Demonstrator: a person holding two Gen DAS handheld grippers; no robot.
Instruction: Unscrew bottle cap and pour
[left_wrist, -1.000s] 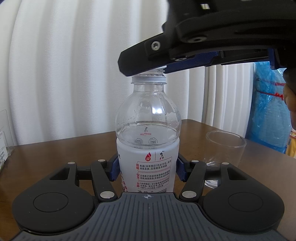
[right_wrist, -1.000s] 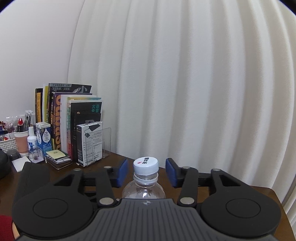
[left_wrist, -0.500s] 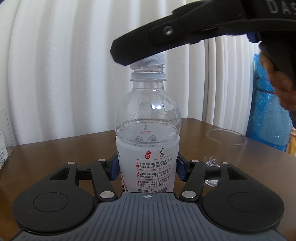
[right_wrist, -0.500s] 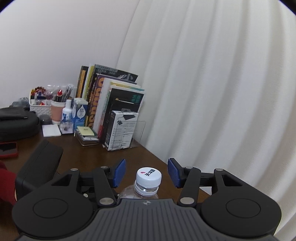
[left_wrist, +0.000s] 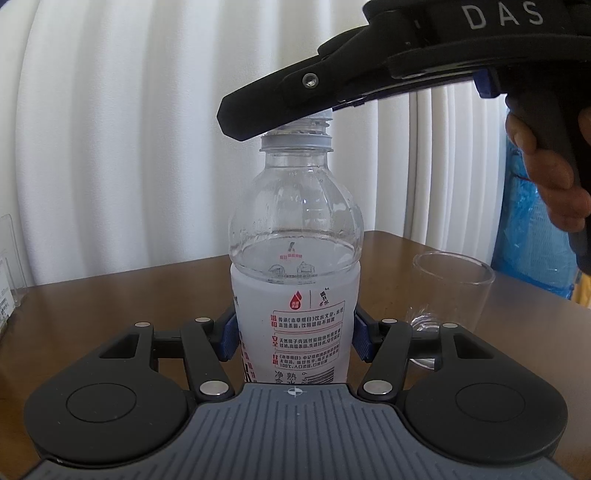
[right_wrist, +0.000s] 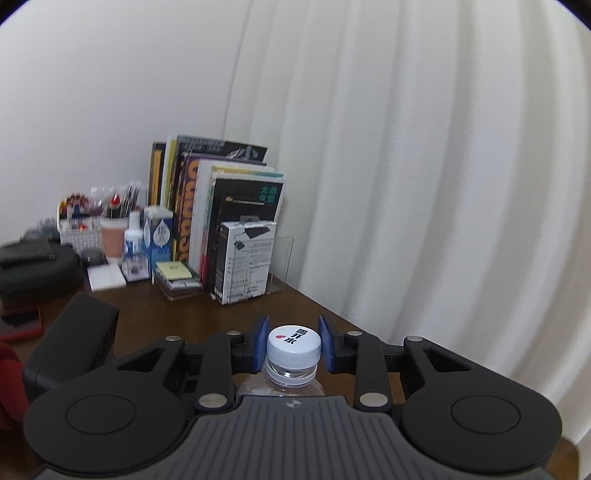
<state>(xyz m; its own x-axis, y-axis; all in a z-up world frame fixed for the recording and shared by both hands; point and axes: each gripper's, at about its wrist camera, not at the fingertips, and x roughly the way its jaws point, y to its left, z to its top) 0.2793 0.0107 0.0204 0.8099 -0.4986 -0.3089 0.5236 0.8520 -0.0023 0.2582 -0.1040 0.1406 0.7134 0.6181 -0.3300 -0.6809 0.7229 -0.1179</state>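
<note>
A clear water bottle (left_wrist: 295, 236) with a white label stands on the brown table (left_wrist: 110, 295). My left gripper (left_wrist: 295, 338) is shut on its labelled body, a blue pad on each side. In the right wrist view the white bottle cap (right_wrist: 293, 338) sits between the blue pads (right_wrist: 260, 345) of my right gripper (right_wrist: 293, 345), whose jaws are closing and press on the cap's sides. From the left wrist view, the right gripper (left_wrist: 280, 107) reaches in from the upper right and hides most of the cap. An empty clear glass (left_wrist: 452, 291) stands just right of the bottle.
A person's hand (left_wrist: 546, 177) holds the right gripper's handle. Books (right_wrist: 221, 206), small boxes, a pen holder (right_wrist: 114, 236) and a black case (right_wrist: 37, 266) crowd the table's far left. A blue plastic bag (left_wrist: 535, 240) lies beyond the right edge. White curtains hang behind.
My right gripper's pads stood apart on either side of the cap and have now closed onto it, after the gripper swung round. The left gripper and bottle have not moved.
</note>
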